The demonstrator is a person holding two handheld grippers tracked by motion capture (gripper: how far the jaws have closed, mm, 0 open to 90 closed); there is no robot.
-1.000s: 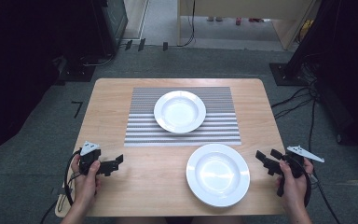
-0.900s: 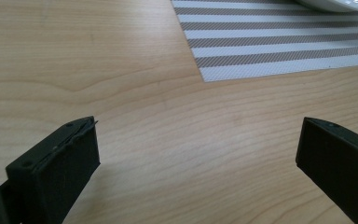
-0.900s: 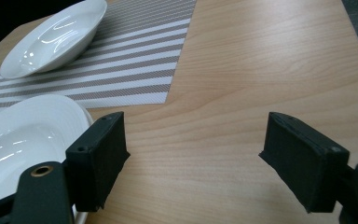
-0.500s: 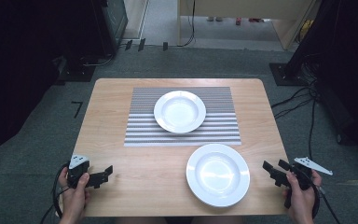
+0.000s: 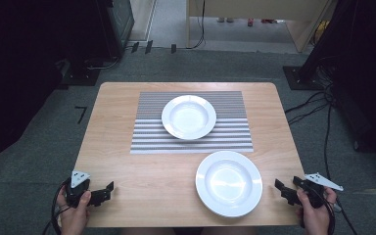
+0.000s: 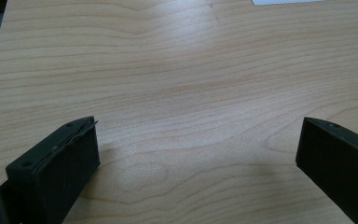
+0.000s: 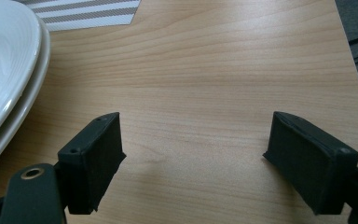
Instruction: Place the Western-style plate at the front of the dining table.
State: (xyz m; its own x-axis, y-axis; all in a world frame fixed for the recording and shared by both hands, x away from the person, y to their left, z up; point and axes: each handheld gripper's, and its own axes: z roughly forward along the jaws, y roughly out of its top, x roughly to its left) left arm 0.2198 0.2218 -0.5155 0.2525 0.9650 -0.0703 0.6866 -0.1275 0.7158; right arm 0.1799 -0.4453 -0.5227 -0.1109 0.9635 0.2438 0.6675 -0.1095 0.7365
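Two white plates are on the wooden table (image 5: 127,122). One plate (image 5: 189,116) sits on a grey striped placemat (image 5: 147,132) toward the back. The other plate (image 5: 229,182) lies on bare wood near the front right, and its rim (image 7: 9,93) shows at the left of the right gripper view. My left gripper (image 5: 106,192) is held at the table's front left corner, open, with bare wood between its jaws (image 6: 198,154). My right gripper (image 5: 283,190) is at the front right edge, to the right of the near plate, open and empty (image 7: 193,158).
Grey carpet surrounds the table. Black cables (image 5: 323,112) run over the floor at the right. Dark equipment (image 5: 112,19) stands at the back left, and a pale wooden cabinet (image 5: 254,10) at the back.
Both hands have drawn back toward the front edge and outward to the table's corners. Both grippers stay open and empty. The plates have not moved.
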